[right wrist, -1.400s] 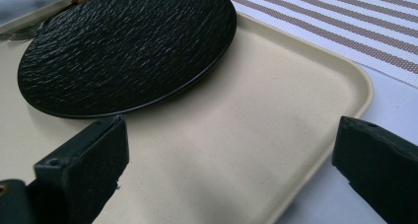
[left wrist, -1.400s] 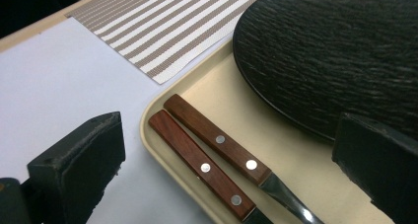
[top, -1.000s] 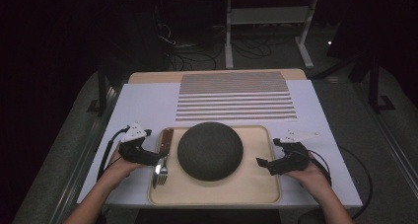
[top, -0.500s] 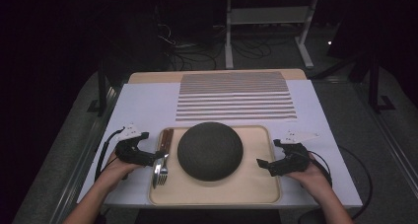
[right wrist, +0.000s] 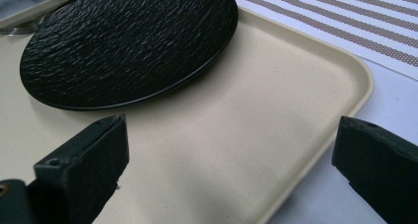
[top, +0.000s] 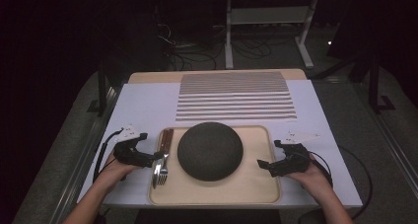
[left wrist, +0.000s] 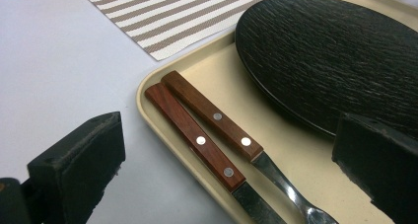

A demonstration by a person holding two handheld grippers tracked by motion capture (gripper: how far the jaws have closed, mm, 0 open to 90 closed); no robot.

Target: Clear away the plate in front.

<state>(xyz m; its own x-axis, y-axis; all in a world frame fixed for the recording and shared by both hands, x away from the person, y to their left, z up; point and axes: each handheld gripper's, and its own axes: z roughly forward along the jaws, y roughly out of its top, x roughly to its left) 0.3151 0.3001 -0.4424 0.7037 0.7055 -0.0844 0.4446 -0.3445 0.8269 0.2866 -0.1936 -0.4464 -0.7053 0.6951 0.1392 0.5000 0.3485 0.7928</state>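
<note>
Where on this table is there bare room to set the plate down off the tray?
The striped placemat behind the tray lies bare, as does the white sheet to the placemat's left. The tray's left strip is crowded: two wooden-handled utensils lie beside the black plate, with the left gripper there.

Black textured plate (top: 210, 151), cream tray (top: 256, 189), brown-and-white striped mat (top: 234, 95).

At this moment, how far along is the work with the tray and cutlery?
Nothing looks moved yet: the black plate, knife and fork all lie on the beige tray, and the striped placemat is bare. In hand: the left tongs are open around the cutlery, and the right tongs are open over the tray's right edge. Gripping and any setting out remain.
</note>
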